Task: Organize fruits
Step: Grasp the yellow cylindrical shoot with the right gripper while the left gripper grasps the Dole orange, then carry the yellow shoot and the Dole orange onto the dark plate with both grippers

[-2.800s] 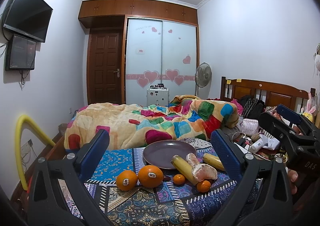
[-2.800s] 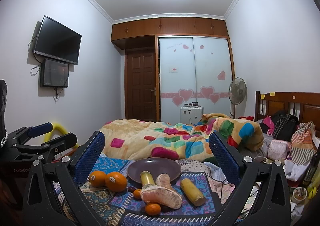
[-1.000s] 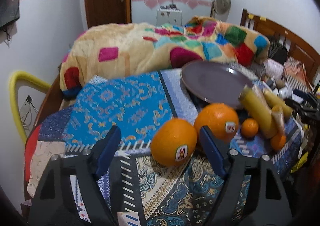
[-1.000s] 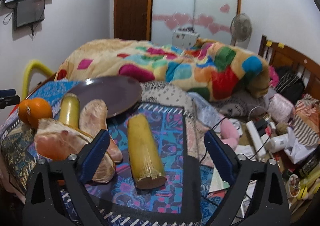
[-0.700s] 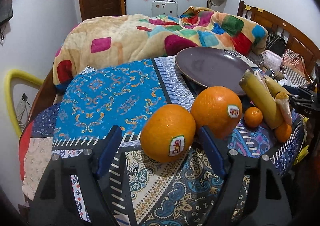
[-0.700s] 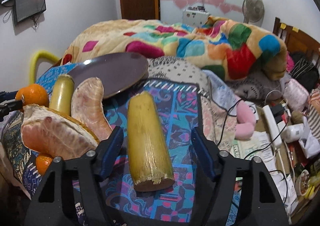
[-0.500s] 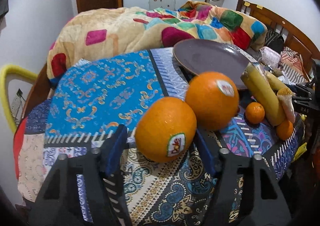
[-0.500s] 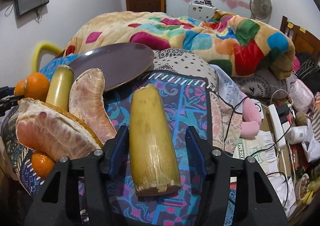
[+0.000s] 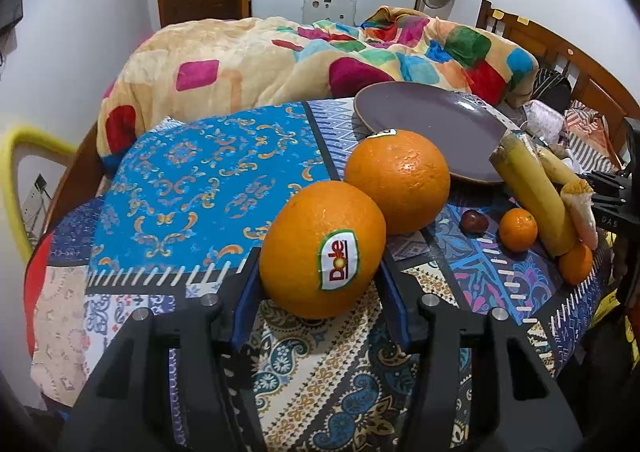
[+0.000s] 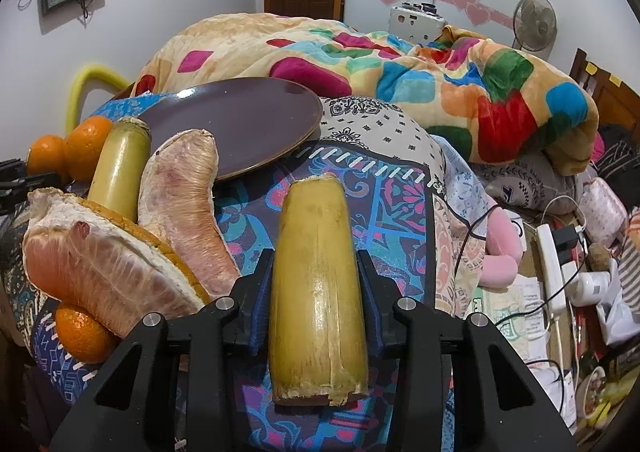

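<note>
**Closing on fruit, two grippers at once**

Gripping low on the patterned cloth (image 9: 168, 188), the left gripper (image 9: 318, 284) pinches the stickered orange (image 9: 322, 248) at its widest girth; firm, round, liable to roll. The right gripper (image 10: 316, 288) clamps the yellow cane piece (image 10: 316, 276) mid-length; stiff, smooth, probably slippery. The purple plate (image 9: 432, 120) waits behind, bare. A second earlier both sets of jaws stood wide; they have just been closing.

Two handheld grippers, black w/ blue pads

Left gripper (image 9: 316, 272): matte black angular frame, blue-lined fingers (image 9: 246, 292), silver round screws on top. Right gripper (image 10: 316, 284): same build, black arms, blue inner pads (image 10: 262, 292), four silver screw heads.
</note>
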Motion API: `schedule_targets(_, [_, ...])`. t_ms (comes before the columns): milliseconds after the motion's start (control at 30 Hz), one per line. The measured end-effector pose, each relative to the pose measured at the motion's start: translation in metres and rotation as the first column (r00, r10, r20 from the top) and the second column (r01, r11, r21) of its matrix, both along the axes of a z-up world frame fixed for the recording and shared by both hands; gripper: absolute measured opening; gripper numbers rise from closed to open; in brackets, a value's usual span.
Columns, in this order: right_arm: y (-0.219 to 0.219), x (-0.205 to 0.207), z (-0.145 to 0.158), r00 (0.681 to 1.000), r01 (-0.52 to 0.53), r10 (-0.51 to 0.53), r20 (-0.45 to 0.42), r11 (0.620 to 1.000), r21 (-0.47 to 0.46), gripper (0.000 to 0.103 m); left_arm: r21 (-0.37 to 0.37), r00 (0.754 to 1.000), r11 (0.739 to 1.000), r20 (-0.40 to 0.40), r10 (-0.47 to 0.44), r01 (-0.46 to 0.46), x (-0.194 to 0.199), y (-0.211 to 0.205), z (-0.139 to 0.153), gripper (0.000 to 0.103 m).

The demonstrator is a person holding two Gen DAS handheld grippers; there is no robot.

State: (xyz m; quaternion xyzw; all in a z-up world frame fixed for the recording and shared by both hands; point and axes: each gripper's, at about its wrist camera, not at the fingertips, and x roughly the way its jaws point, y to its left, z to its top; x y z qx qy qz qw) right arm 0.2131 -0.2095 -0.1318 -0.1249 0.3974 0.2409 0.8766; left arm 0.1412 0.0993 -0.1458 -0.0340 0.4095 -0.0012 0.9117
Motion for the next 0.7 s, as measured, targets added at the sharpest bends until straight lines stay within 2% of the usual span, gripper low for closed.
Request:
schedule_targets(300, [-0.008,-0.006,0.010,1.000,0.028,-0.028,0.010,0.998,0.047,0.036,0.012,0.999,1.000,0.038,0.017,-0.018,-0.006,0.005,0.024,0.053])
schedule_targets(700, [-0.010,-0.020,0.063,0.990,0.028,-0.043,0.133,0.993,0.114,0.036,0.031,0.988,1.000,0.154,-0.006,0.001,-0.002,-0.015,0.074,0.053])
